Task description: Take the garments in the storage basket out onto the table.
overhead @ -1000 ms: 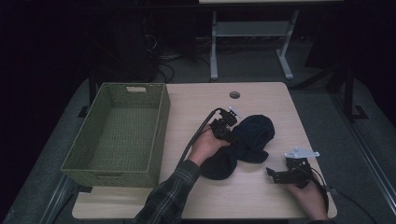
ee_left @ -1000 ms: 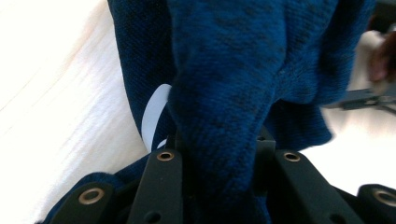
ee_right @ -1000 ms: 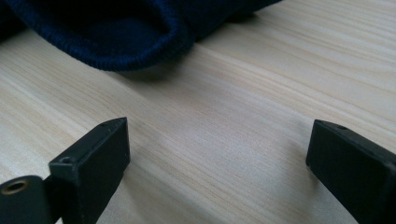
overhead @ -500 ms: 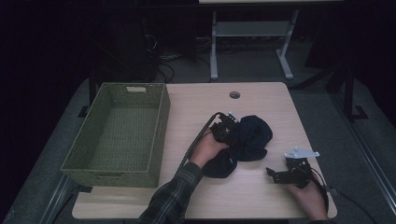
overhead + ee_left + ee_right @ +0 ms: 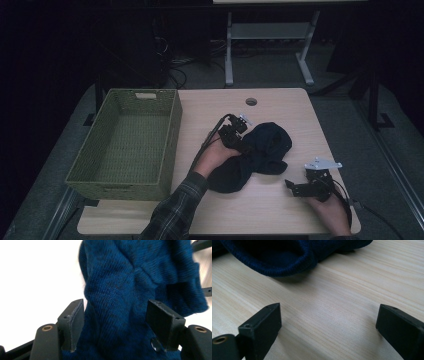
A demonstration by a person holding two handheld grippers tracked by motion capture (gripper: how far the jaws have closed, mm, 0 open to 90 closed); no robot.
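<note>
Sweater [image 5: 260, 152] of plain blue knit, no label showing, lies between opening jaws.

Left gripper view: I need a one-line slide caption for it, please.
Left gripper, its jaws just opened, straddles a bunched dark blue knit garment on the pale table.

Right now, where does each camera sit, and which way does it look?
High view: above the table's near side, looking forward and down; shows both forearms, left hand-held gripper, right hand-held gripper.
Left gripper view: rides that gripper, facing the blue knit garment between its spread jaws.
Right gripper view: faces bare tabletop between open jaws.
All three share the garment.
</note>
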